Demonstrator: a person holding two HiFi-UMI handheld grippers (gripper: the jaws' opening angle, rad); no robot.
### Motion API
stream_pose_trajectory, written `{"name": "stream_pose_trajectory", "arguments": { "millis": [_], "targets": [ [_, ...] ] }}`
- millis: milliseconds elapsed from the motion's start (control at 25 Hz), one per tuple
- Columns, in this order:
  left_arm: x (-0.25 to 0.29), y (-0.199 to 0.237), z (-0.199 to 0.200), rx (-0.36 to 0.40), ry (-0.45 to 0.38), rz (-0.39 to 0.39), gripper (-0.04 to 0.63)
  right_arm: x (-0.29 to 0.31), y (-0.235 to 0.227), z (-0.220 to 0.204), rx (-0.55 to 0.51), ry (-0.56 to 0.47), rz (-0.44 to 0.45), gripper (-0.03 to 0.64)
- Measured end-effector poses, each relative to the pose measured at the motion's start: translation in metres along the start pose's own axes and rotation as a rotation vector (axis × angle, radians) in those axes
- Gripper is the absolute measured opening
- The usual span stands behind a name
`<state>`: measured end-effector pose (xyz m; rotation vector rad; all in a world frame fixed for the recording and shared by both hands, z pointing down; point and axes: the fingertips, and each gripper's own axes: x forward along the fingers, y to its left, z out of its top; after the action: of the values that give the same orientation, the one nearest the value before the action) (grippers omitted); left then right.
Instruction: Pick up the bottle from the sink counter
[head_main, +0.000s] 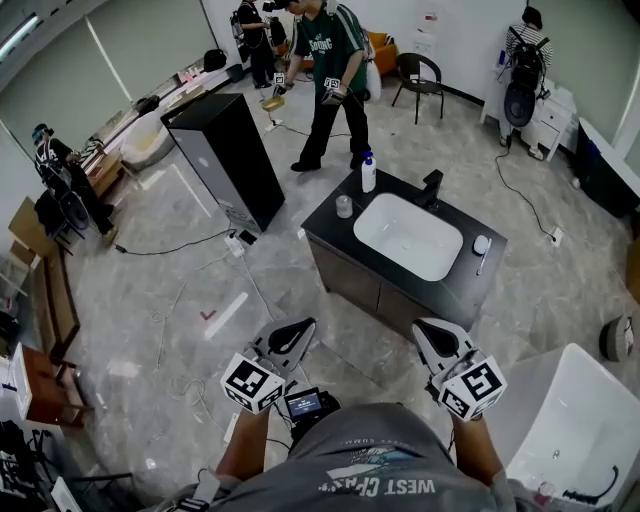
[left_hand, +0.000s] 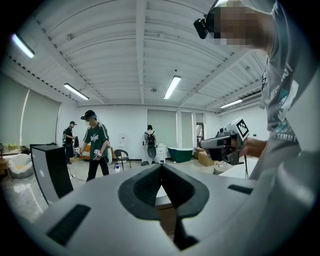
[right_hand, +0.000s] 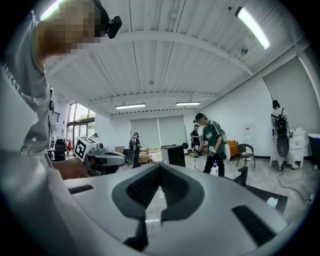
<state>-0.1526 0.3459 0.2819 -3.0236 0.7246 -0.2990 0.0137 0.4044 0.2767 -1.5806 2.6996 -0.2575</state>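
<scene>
A white bottle with a blue cap stands upright at the far left corner of the black sink counter, beside the white basin. It shows small and far off as the bottle in the left gripper view and the bottle in the right gripper view. My left gripper and right gripper are held close to my body, well short of the counter. The jaws of the left gripper and the right gripper meet with nothing between them.
A glass and a black faucet stand on the counter, with a small white item at its right. A tall black cabinet stands to the left. A person in a green shirt is beyond the counter. A white tub is at lower right.
</scene>
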Motion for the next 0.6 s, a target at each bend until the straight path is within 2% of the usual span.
{"name": "stream_pose_trajectory", "arguments": {
  "millis": [440,600],
  "targets": [
    [-0.01,0.065,-0.016,-0.038,-0.018,-0.008,0.003,0.069,0.005,0.008,-0.014,0.031,-0.029,0.002],
    [-0.002,0.074,-0.028,-0.061,-0.014,-0.052,0.003,0.084,0.003,0.006,-0.015,0.053,-0.055,0.002]
  ]
}}
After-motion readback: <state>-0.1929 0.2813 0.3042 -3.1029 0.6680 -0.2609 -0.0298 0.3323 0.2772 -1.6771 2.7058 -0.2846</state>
